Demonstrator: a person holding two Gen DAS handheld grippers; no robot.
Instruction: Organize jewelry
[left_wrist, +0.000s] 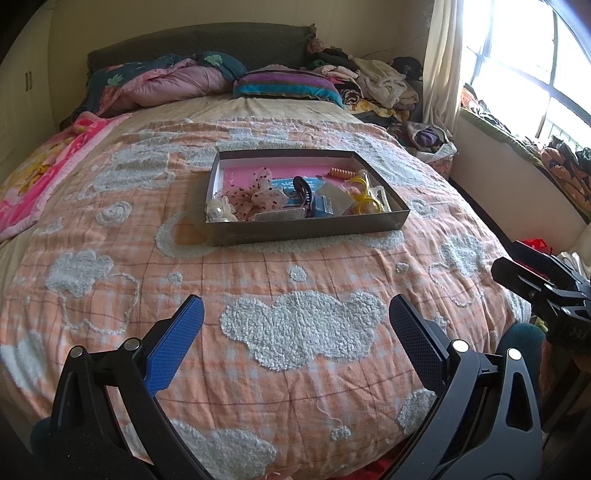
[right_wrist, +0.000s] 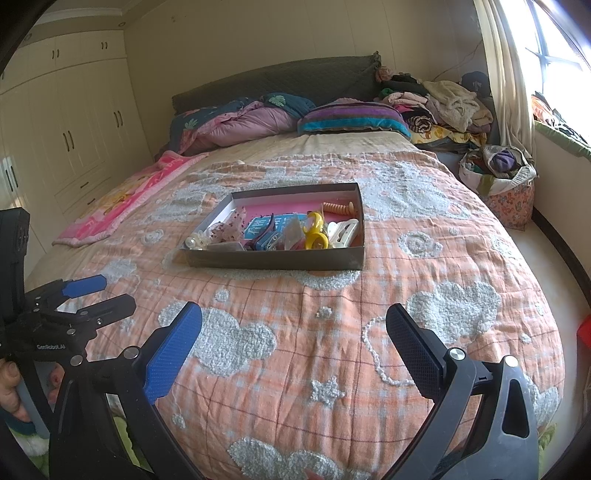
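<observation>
Jewelry box (left_wrist: 306, 221) lies long axis left-right on the bedspread (left_wrist: 295, 280); left claw (left_wrist: 295, 325) and right claw (right_wrist: 293, 332) spread, apparently empty.

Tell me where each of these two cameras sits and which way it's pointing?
Left wrist view: sits on the left gripper, low at the foot of the bed, looking toward the headboard over the orange quilt at the grey box of accessories; its own open fingers show, with the right gripper at the right edge.
Right wrist view: sits on the right gripper, facing the same way from further right; its open fingers, the left gripper and a hand show.
Shared: bed, box, pillows, window.
</observation>
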